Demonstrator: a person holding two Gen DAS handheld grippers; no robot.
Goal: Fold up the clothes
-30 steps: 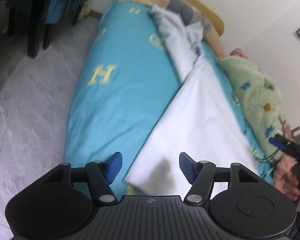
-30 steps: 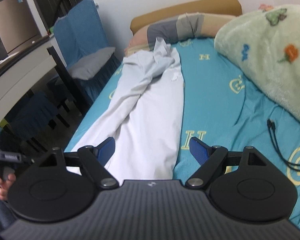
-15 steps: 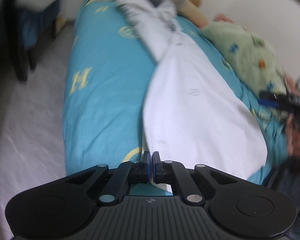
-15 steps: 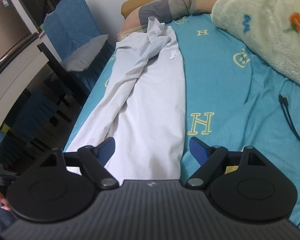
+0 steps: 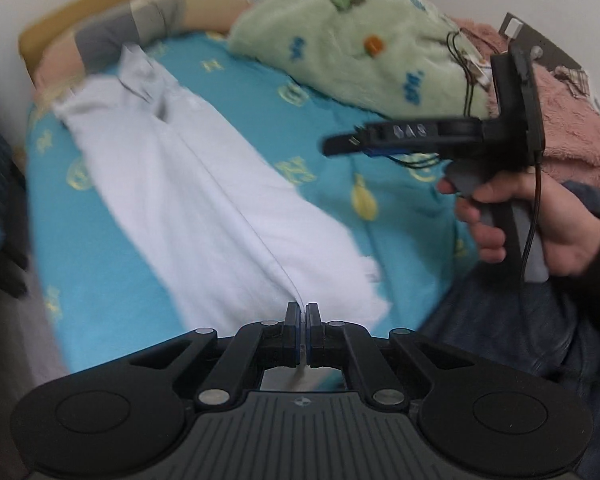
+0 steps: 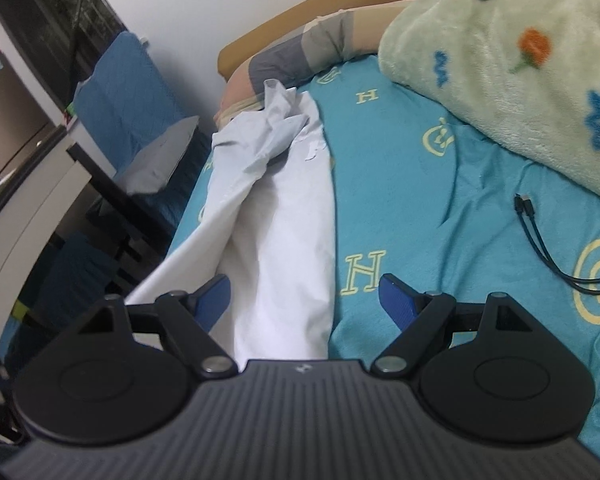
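Note:
A long white garment [image 5: 204, 200] lies lengthwise on the turquoise bed sheet [image 5: 100, 264], its far end bunched near the pillow. My left gripper [image 5: 301, 314] is shut on the garment's near edge, and a raised crease runs from the jaws up the cloth. In the right wrist view the same garment [image 6: 292, 240] has its left side lifted into a fold. My right gripper [image 6: 304, 296] hangs open just above the near end of the garment, with nothing pinched. From the left wrist view, a hand holds the right gripper [image 5: 336, 145] over the sheet, right of the garment.
A green fleece blanket [image 6: 520, 80] is heaped along the bed's right side, with a pink one [image 5: 572, 136] behind it. A black cable [image 6: 540, 240] lies on the sheet. A striped pillow [image 6: 300, 52] sits at the head. A blue chair [image 6: 120, 96] and a desk [image 6: 28, 200] stand left of the bed.
My left gripper closed on the garment's near edge, then rose and swung right with it, lifting a fold. The right gripper crept forward a little and stayed open.

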